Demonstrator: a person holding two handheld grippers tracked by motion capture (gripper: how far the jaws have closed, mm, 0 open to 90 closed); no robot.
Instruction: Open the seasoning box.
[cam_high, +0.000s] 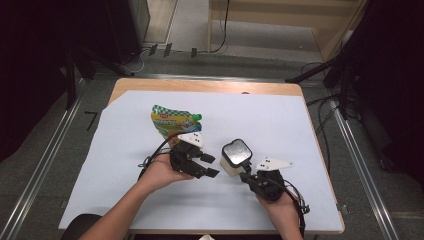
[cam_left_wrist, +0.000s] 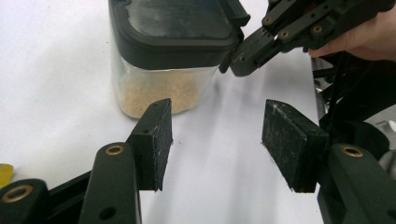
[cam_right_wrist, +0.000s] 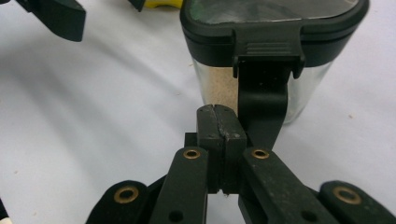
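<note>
While right gripper (cam_right_wrist: 219, 122) sits pressed together at container (cam_high: 235, 156) clasp (cam_right_wrist: 267, 46), left gripper (cam_left_wrist: 217, 140) gapes empty; pouch (cam_high: 175, 121) print unreadable.

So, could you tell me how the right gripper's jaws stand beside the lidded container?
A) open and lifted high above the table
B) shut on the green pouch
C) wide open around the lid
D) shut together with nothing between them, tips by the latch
D: in the right gripper view the right gripper has its pads pressed flat together with nothing between them, just in front of the latch of the container.
</note>
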